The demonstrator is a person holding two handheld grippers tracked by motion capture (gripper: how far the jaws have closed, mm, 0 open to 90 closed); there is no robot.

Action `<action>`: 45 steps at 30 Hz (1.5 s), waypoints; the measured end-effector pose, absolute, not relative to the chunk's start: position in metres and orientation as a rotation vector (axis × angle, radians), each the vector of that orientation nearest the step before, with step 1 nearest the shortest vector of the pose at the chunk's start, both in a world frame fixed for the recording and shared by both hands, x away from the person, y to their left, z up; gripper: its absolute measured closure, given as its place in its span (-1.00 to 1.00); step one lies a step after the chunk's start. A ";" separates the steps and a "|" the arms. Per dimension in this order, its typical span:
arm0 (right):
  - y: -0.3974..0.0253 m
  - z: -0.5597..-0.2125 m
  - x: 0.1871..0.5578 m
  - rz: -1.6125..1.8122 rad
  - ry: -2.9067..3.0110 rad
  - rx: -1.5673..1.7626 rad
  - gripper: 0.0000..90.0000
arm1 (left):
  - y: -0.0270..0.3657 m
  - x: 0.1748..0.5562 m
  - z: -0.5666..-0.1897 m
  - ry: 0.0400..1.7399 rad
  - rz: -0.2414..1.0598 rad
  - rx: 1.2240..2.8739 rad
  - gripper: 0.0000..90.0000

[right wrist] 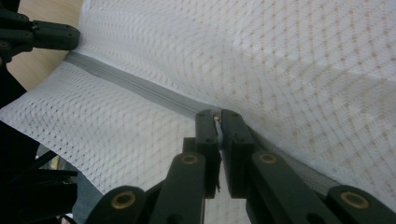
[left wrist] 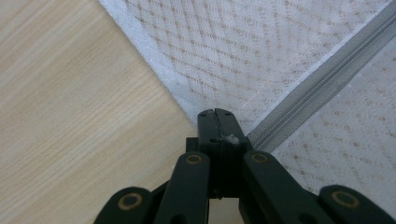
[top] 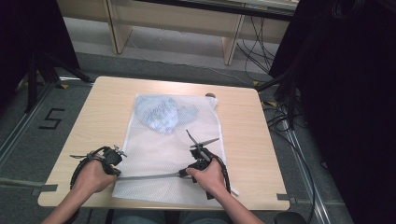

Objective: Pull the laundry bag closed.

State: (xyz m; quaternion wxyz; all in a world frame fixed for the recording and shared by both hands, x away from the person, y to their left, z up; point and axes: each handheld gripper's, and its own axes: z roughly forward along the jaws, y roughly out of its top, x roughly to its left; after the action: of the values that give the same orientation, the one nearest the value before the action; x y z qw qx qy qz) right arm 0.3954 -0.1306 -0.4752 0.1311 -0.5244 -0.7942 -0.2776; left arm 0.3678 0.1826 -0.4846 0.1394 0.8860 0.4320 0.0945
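A white mesh bag lies flat on the wooden table, with a pale blue crumpled garment inside its far end. A grey zipper runs along the bag's near side. My left gripper is at the zipper's left end; in the left gripper view its jaws are shut on the bag's edge beside the zipper. My right gripper is at the zipper's right part, shut on the zipper pull. The zipper stretches away toward the left gripper.
A small dark object sits at the bag's far right corner. Bare table wood lies left of the bag and to its right. Cables trail on the floor right of the table, and wooden furniture stands beyond.
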 end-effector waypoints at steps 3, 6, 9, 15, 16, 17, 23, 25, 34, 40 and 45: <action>-0.133 -0.475 0.395 -0.817 -2.305 -1.516 0.93 | 0.181 0.367 -0.485 1.263 0.274 2.547 1.00; -0.136 -0.475 0.396 -0.818 -2.326 -1.520 0.93 | 0.181 0.367 -0.485 1.264 0.276 2.544 1.00; -0.137 -0.475 0.395 -0.812 -2.316 -1.531 0.93 | 0.181 0.367 -0.485 1.266 0.273 2.545 1.00; -0.140 -0.474 0.395 -0.814 -2.306 -1.531 0.93 | 0.181 0.367 -0.485 1.265 0.277 2.542 1.00; -0.142 -0.474 0.396 -0.818 -2.319 -1.519 0.93 | 0.181 0.367 -0.485 1.265 0.277 2.542 1.00; -0.142 -0.474 0.396 -0.817 -2.319 -1.524 0.93 | 0.181 0.367 -0.485 1.265 0.277 2.542 1.00; -0.144 -0.469 0.394 -0.765 -2.292 -1.590 0.93 | 0.181 0.368 -0.485 1.266 0.276 2.541 1.00; -0.145 -0.469 0.394 -0.773 -2.283 -1.589 0.93 | 0.181 0.368 -0.485 1.266 0.275 2.541 1.00; -0.152 -0.471 0.395 -0.782 -2.273 -1.572 0.93 | 0.181 0.368 -0.485 1.268 0.273 2.543 1.00; -0.157 -0.473 0.396 -0.833 -2.320 -1.570 0.93 | 0.180 0.368 -0.485 1.263 0.274 2.546 1.00; -0.160 -0.469 0.395 -0.749 -2.249 -1.628 0.93 | 0.180 0.368 -0.485 1.267 0.275 2.545 1.00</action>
State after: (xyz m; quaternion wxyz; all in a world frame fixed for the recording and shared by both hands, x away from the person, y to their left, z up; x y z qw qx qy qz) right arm 0.3947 -0.1598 -0.4687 0.1328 -0.5611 -0.7752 -0.2581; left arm 0.3677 0.1803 -0.4852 0.1422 0.8819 0.4392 0.0954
